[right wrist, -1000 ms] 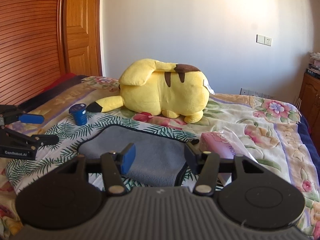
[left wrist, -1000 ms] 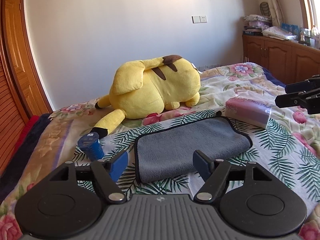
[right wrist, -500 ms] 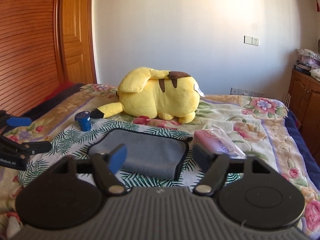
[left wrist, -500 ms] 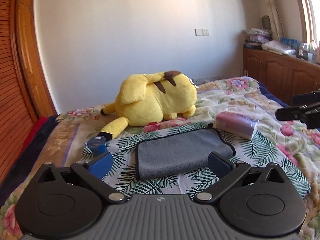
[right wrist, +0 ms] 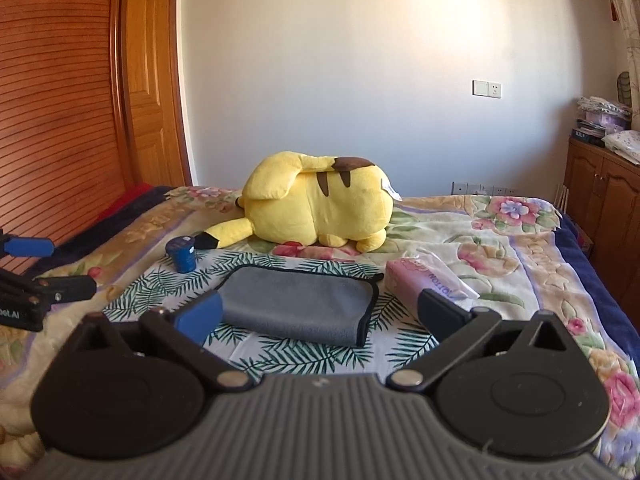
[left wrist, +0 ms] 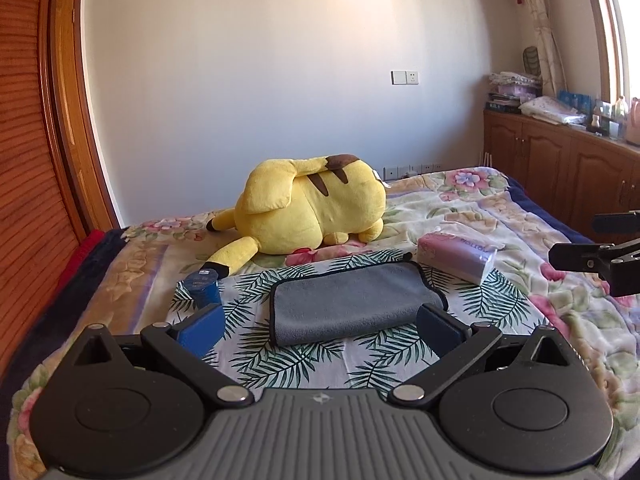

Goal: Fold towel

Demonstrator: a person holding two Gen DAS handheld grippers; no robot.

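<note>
A grey towel (left wrist: pixel 352 304) with a dark hem lies folded flat on a palm-leaf cloth (left wrist: pixel 304 360) on the bed; it also shows in the right wrist view (right wrist: pixel 300 304). My left gripper (left wrist: pixel 318 330) is open and empty, held back from the towel's near edge. My right gripper (right wrist: pixel 318 316) is open and empty, also short of the towel. The right gripper's fingers (left wrist: pixel 592 256) show at the right edge of the left wrist view. The left gripper's fingers (right wrist: pixel 44 268) show at the left edge of the right wrist view.
A yellow plush toy (left wrist: pixel 316 208) lies behind the towel. A small blue can (left wrist: pixel 203 286) stands left of the towel. A pink tissue pack (left wrist: pixel 456 256) lies to its right. Wooden cabinets (left wrist: pixel 560 176) line the right wall and a wooden wardrobe (right wrist: pixel 60 100) the left.
Both grippers have pulled back and up from the towel and opened wider. The towel lies still and looks smaller in both views.
</note>
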